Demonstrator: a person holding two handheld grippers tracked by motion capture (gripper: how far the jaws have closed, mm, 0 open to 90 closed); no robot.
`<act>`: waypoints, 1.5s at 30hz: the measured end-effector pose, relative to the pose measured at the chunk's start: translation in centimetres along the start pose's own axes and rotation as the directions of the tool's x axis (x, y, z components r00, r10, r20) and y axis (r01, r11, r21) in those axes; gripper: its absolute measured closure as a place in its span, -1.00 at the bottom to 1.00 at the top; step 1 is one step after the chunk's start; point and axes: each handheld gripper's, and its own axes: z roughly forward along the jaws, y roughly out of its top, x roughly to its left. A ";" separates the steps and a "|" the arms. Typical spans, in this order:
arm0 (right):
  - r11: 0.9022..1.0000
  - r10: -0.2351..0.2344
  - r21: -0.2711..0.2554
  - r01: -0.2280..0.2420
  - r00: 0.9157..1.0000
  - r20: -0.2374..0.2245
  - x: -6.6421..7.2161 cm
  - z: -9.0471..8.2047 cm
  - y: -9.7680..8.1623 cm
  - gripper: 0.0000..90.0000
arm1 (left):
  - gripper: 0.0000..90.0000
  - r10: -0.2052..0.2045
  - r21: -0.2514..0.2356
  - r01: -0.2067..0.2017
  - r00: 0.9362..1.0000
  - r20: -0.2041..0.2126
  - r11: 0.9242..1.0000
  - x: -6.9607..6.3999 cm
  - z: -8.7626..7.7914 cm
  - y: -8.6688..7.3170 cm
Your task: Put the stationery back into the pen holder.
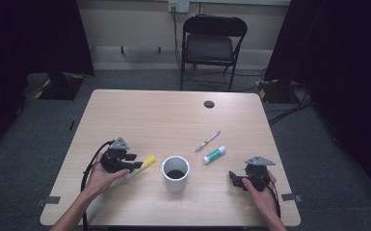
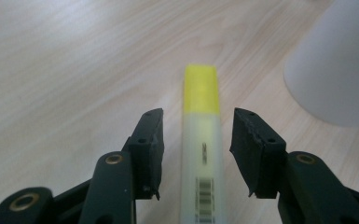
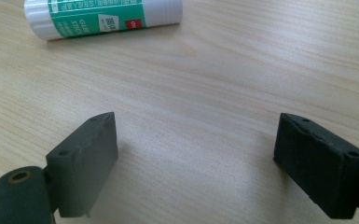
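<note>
1. Left claw: jaws parted, 1 on each side of a yellow highlighter that lies flat on the tabletop. A thin gap shows on both sides; neither jaw touches the barrel. Cap end points away from the claw.
2. High view: left claw at the front-left of the tabletop, held in the person's left hand; highlighter runs out toward a white cup just to its right.
3. Right claw: jaws spread wide, nothing between them, bare wood below.
4. A green-and-white glue stick lies beyond the right claw, apart from it.
5. High view: a pen lies just beyond the glue stick, both right of the cup.
6. A black folding chair stands past the far edge.
</note>
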 end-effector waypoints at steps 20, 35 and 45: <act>1.000 -0.002 0.000 0.002 1.000 -0.002 0.0 0.0 0.0 -0.72 | 0.30 0.041 0.103 -0.039 0.999 -0.012 0.994 -0.4 4.3 1.1; 1.000 -0.002 0.000 0.002 1.000 -0.001 0.0 0.0 0.0 -0.72 | 0.32 0.075 0.076 -0.071 0.996 -0.049 0.995 -1.3 5.2 1.4; 1.000 -0.003 -0.001 0.003 1.000 -0.005 0.0 0.0 0.0 -0.72 | 0.49 0.060 0.085 -0.058 0.998 -0.022 0.995 -1.0 4.9 1.4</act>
